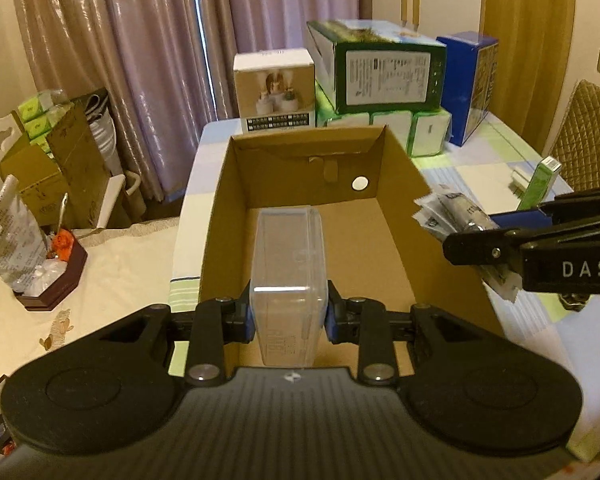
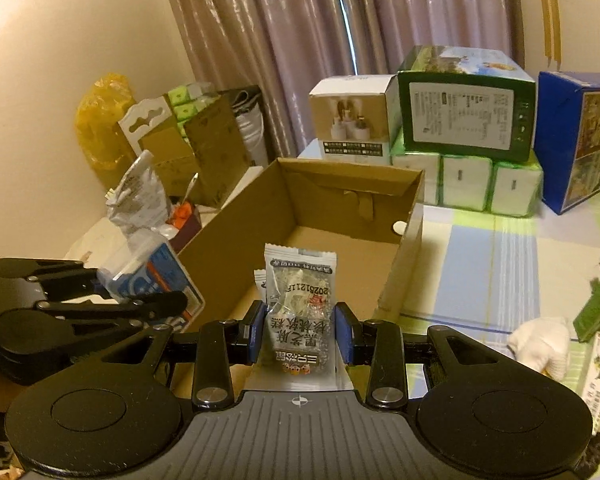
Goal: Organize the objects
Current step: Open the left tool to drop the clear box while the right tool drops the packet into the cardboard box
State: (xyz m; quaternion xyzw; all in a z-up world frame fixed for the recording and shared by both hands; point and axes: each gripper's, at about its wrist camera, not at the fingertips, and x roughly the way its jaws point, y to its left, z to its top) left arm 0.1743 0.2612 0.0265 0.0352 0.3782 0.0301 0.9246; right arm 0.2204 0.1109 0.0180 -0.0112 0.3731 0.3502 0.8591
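An open brown cardboard box [image 1: 236, 208] [image 2: 236, 236] lies on the table ahead of both grippers. My left gripper [image 1: 289, 316] is shut on a clear plastic case [image 1: 287, 264] and holds it over the box's near end. The same case [image 2: 156, 280] shows at the left of the right wrist view, a blue and white label visible inside it. My right gripper [image 2: 300, 334] is shut on clear snack packets [image 2: 300, 304] with printed text, above the box's near right corner. In the left wrist view those packets [image 1: 452, 216] hang over the right wall.
White, green and blue boxes [image 1: 380, 76] [image 2: 464, 120] are stacked behind the cardboard box. A dark tray [image 1: 56, 280] with a foil bag [image 1: 12, 236] sits left. A white cloth lump [image 2: 540, 344] and a green carton [image 2: 598, 304] lie right. A chair [image 1: 588, 140] stands at far right.
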